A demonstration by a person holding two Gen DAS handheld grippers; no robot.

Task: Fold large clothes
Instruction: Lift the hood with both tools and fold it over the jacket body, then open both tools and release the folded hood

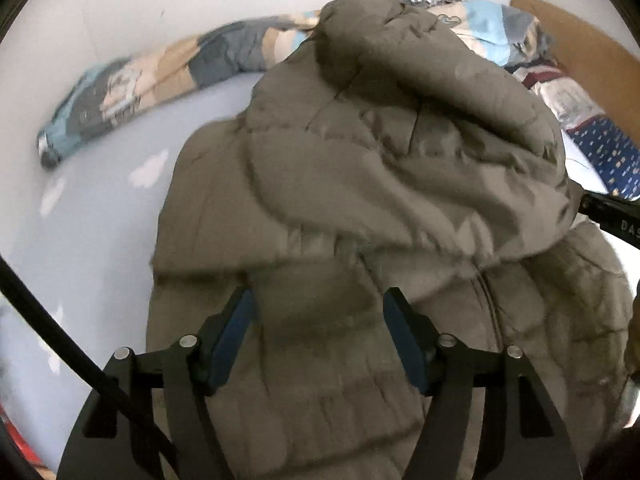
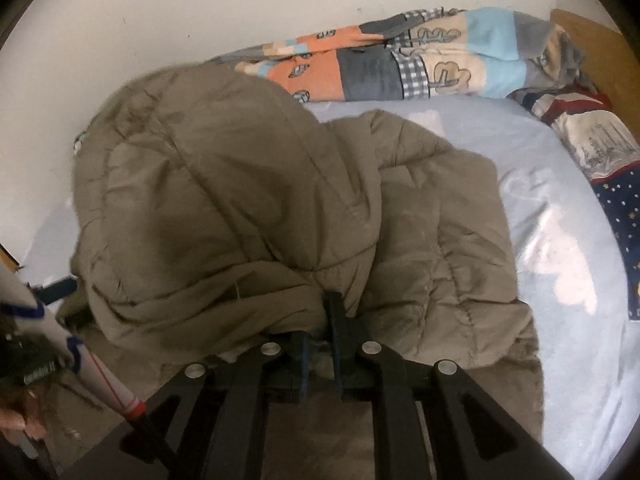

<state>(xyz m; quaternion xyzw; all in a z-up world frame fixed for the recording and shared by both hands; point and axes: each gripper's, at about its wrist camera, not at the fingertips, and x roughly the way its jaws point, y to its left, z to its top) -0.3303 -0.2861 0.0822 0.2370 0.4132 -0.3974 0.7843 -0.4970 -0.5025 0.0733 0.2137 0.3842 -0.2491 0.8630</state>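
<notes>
A large grey-brown puffer jacket [image 1: 360, 168] lies on a pale blue bed sheet [image 1: 100, 208], its upper part folded over its lower part. My left gripper [image 1: 316, 308] is open, its blue-padded fingers [image 1: 236, 328] spread just above the jacket's lower part with nothing between them. In the right wrist view the jacket [image 2: 240, 200] fills the middle. My right gripper [image 2: 320, 320] is shut on a fold of the jacket's edge, and the fabric drapes over the finger tips.
A rolled patchwork blanket [image 2: 400, 64] lies along the white wall [image 2: 200, 8]. A dark blue starred cloth [image 2: 624, 200] lies at the right by a wooden headboard [image 2: 592, 48]. A black cable [image 1: 60, 332] crosses the left wrist view. The sheet [image 2: 560, 240] is bare to the right.
</notes>
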